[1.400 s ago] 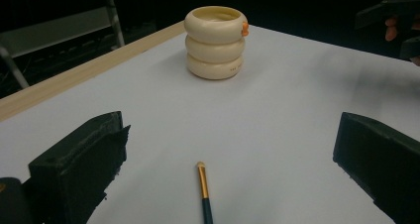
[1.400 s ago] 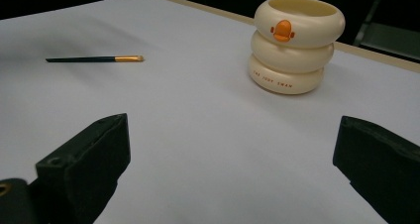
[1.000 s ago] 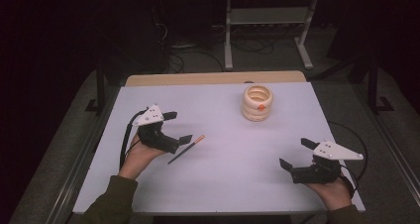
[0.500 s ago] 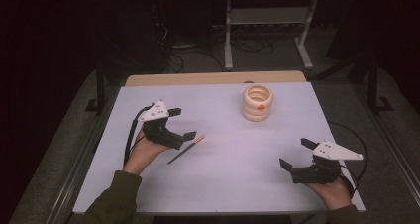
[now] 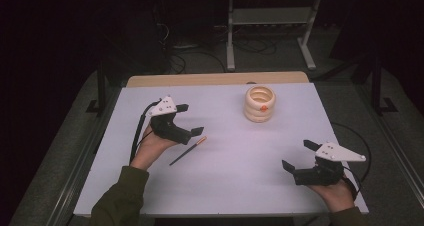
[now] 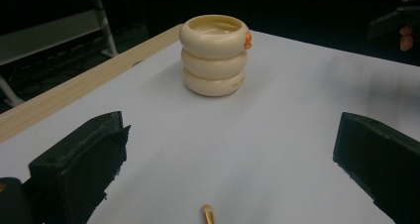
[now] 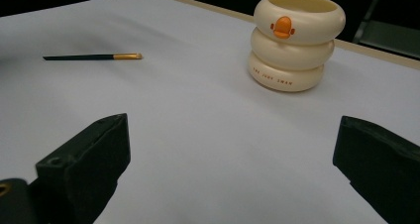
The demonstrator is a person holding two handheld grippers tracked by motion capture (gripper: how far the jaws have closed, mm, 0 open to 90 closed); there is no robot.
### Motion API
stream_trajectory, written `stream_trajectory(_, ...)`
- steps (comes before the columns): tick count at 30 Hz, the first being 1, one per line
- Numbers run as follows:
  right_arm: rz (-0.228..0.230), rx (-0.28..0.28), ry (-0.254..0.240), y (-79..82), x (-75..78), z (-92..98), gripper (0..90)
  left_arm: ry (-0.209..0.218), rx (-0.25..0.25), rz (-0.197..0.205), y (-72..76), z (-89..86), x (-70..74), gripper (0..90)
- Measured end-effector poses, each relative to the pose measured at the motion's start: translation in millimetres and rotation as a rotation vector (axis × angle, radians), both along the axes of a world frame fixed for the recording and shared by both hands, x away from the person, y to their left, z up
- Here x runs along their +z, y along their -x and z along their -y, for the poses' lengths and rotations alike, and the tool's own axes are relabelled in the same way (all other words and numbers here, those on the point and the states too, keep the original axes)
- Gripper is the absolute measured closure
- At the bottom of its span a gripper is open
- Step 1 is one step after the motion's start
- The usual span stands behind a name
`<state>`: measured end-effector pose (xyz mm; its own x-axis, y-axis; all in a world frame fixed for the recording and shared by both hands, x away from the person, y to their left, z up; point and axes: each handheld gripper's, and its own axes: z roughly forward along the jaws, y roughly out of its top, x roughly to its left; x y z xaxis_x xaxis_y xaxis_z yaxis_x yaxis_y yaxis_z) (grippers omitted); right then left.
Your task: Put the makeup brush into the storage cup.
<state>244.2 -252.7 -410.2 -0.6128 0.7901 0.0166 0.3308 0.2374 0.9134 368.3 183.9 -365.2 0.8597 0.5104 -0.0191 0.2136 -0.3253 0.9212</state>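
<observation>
High view: left tongs (image 5: 189, 120) hang w/ jaws wide open, nothing gripped, just above the pen (image 5: 188, 150) lying flat on the desk (image 5: 240, 186). Looks like the reach-for-pen step imo. Next move prob needs them dropped lower, jaws either side of the pen, then closed. Right tongs (image 5: 299, 156) also open and empty, well apart. Cup (image 5: 260, 103) sits far side. Vs 1 s ago: left tongs crept fwd, pen hasn't budged.
</observation>
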Motion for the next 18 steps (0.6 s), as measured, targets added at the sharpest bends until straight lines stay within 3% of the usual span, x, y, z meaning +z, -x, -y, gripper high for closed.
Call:
stream_trajectory(17, 0.001, -0.008, -0.003, 0.4, 0.6, 1.8, 0.8, -0.004, 0.013, 0.012, -17.6, 9.8, 5.1, 0.0)
stream_trajectory(18, 0.001, -0.009, -0.004, 0.4, 0.7, 1.9, 0.8, 0.009, 0.014, 0.008, -19.6, 11.3, 5.8, 0.0)
